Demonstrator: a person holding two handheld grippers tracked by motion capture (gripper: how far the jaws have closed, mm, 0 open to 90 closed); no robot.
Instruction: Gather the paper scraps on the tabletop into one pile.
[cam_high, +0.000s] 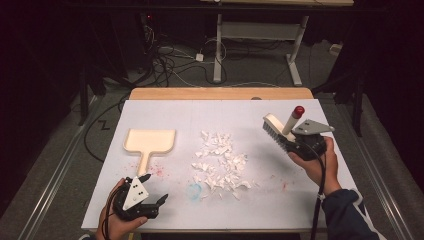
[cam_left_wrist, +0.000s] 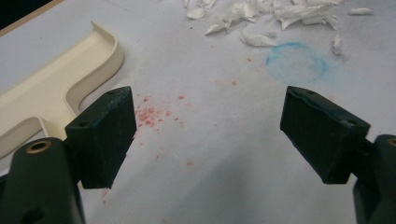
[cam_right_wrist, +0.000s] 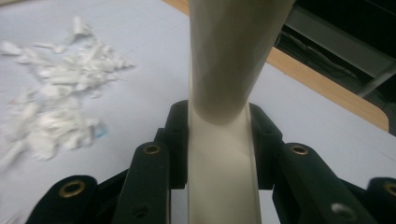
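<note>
The right gripper (cam_high: 295, 141) is clenching its fingers (cam_right_wrist: 175, 140) on the cream handle of a brush (cam_high: 279, 130), holding it raised off to the far right of the heap of white paper scraps (cam_high: 219, 162). The left gripper (cam_high: 150, 189) is hovering with its fingers (cam_left_wrist: 105, 133) spread wide and nothing between them, the dustpan (cam_high: 149, 141) lying on the counter (cam_high: 240, 112) just ahead of them and to their left.

The step in hand looks like the approach before sweeping: brush secured, pan not yet taken. Next, the left fingers probably need to settle around the pan's narrow handle, then the brush has to come down on the far side of the scraps.

In the right gripper view the handle is blocking the bristles, so their angle is hard to judge there. The left gripper view is cutting off most of the pan, and the scraps are blurring together.
</note>
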